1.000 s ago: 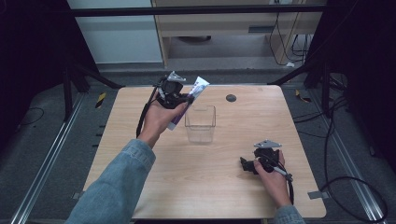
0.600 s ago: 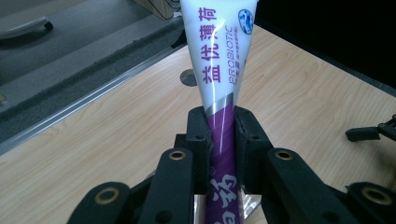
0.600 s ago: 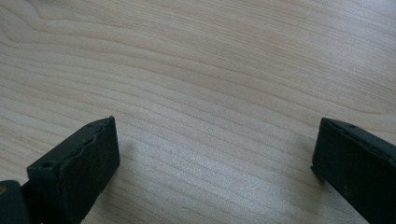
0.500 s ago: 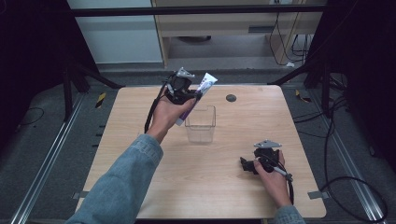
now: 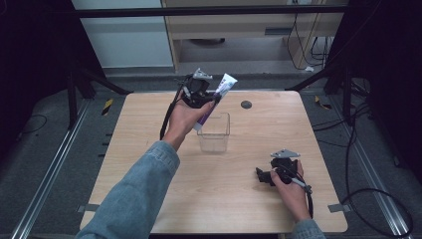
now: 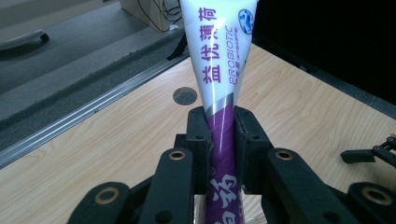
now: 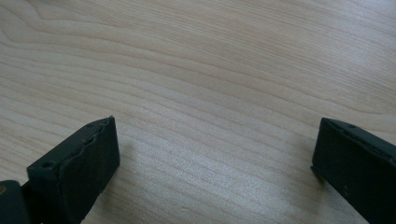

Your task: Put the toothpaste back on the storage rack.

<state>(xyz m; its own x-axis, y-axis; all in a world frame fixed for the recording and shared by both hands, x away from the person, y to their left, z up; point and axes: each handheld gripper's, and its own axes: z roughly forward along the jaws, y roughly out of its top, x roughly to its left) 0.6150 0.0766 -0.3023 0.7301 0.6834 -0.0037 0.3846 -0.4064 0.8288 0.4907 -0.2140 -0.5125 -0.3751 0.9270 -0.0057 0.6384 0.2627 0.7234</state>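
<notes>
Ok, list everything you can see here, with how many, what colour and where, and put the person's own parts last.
tube: 1, white and purple, clamped in the left gripper, held above the box
box: 1, clear, open-topped, on the middle of the table
table: 1, light wood, fills the middle of the high view
hole: 1, dark, round, in the table top near its far edge
left gripper: 1, black, raised over the far half of the table, shut on the tube
right gripper: 1, black, low over the near right of the table, jaws open, nothing between them
sleeve: 1, blue denim, on the left arm
right hand: 1, near right of the table, around the right gripper
</notes>
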